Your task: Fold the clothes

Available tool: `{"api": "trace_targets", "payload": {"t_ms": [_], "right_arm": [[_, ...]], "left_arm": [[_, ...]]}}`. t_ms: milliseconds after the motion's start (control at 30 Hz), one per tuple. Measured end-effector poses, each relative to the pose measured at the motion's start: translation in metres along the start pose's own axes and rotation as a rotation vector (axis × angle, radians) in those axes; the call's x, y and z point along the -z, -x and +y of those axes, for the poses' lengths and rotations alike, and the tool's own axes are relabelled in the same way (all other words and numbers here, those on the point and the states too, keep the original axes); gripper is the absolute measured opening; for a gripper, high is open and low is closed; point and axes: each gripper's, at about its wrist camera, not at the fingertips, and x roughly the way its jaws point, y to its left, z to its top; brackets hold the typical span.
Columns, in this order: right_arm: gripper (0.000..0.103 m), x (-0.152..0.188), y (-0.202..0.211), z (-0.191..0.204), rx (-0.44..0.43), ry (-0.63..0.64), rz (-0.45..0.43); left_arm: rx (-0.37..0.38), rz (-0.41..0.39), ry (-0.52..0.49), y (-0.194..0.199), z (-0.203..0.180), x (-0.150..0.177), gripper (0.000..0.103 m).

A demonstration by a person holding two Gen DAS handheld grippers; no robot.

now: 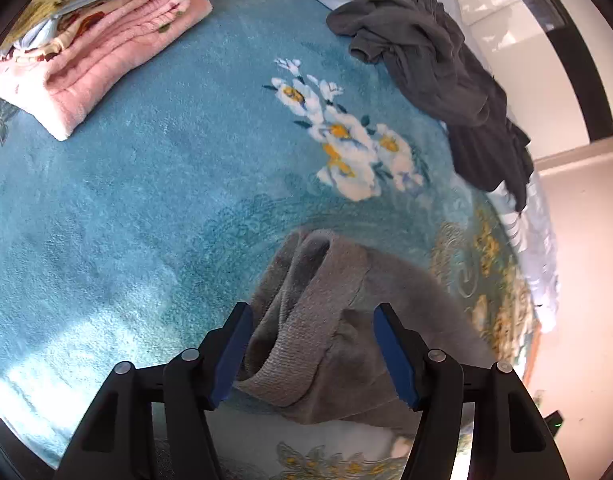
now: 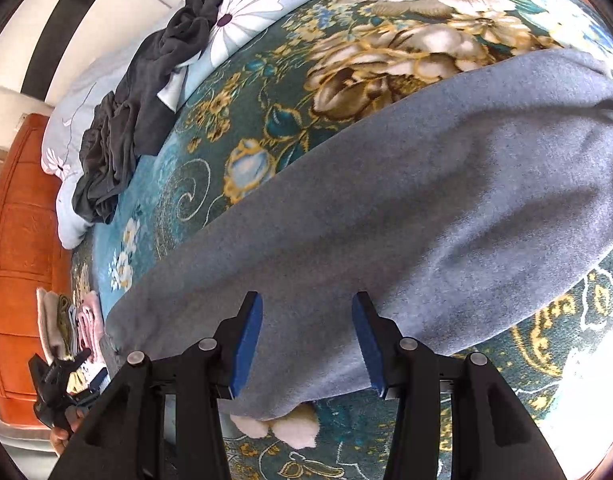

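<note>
A grey garment (image 2: 406,216) lies stretched across the flowered teal blanket (image 1: 126,200). Its ribbed cuff end (image 1: 306,320) lies between the jaws of my left gripper (image 1: 314,352), which is open around it. My right gripper (image 2: 306,344) is open over the garment's lower edge, with cloth between the blue pads (image 2: 248,344). The left gripper also shows at the lower left of the right wrist view (image 2: 62,384).
A crumpled dark grey garment (image 1: 446,80) lies at the bed's far edge, also in the right wrist view (image 2: 138,108). Folded pink clothes (image 1: 98,60) are stacked at the far left. A wooden headboard (image 2: 18,260) and a pale flowered quilt (image 2: 242,20) border the blanket.
</note>
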Motion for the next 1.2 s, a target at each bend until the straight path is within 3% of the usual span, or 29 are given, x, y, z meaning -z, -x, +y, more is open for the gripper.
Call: {"api": "trace_targets", "payload": {"t_ms": [100,233,333,433,500,600,667,800,967,1033,1067,1100,1200], "right_arm": [[0.048,-0.011,0.028,-0.038,0.022,-0.070,-0.095],[0.048,-0.021,0.072,-0.116,0.041,-0.273,-0.229],[0.048,-0.024,0.100,-0.171,0.028,-0.425,-0.319],[0.049,-0.024,0.116,-0.218,0.062,-0.552,-0.375],[0.055,-0.021,0.122,-0.243,0.070,-0.621,-0.413],[0.055,-0.024,0.118,-0.268,0.019,-0.673,-0.430],[0.055,-0.034,0.110,-0.276,-0.017,-0.681,-0.420],[0.055,-0.049,0.102,-0.292,-0.070,-0.722,-0.441],[0.056,-0.051,0.096,-0.305,-0.146,-0.805,-0.455],[0.045,-0.054,0.099,-0.300,-0.120,-0.777,-0.443],[0.029,-0.056,0.100,-0.296,-0.113,-0.764,-0.438],[0.022,-0.058,0.104,-0.291,-0.121,-0.749,-0.446],[0.018,-0.066,0.127,-0.253,-0.148,-0.618,-0.490]], "left_arm": [[-0.148,0.050,-0.024,-0.018,-0.005,0.000,0.067],[-0.257,0.085,-0.020,-0.041,-0.007,-0.014,0.067],[-0.280,0.064,-0.024,-0.041,-0.012,-0.020,0.067],[-0.229,-0.020,0.009,-0.015,-0.013,-0.013,0.067],[-0.183,-0.065,0.064,0.003,-0.011,-0.006,0.067],[-0.133,-0.149,0.118,0.026,-0.019,0.005,0.067],[-0.090,-0.181,0.103,0.035,-0.029,0.013,0.067],[-0.029,-0.156,0.030,0.032,-0.056,0.028,0.067],[0.013,-0.111,0.012,0.016,-0.071,0.053,0.067],[0.027,-0.085,-0.009,0.008,-0.077,0.061,0.067],[0.026,-0.071,-0.023,0.005,-0.080,0.065,0.067],[0.018,-0.055,-0.037,0.000,-0.082,0.068,0.067],[0.025,-0.041,-0.066,-0.006,-0.085,0.077,0.067]]}}
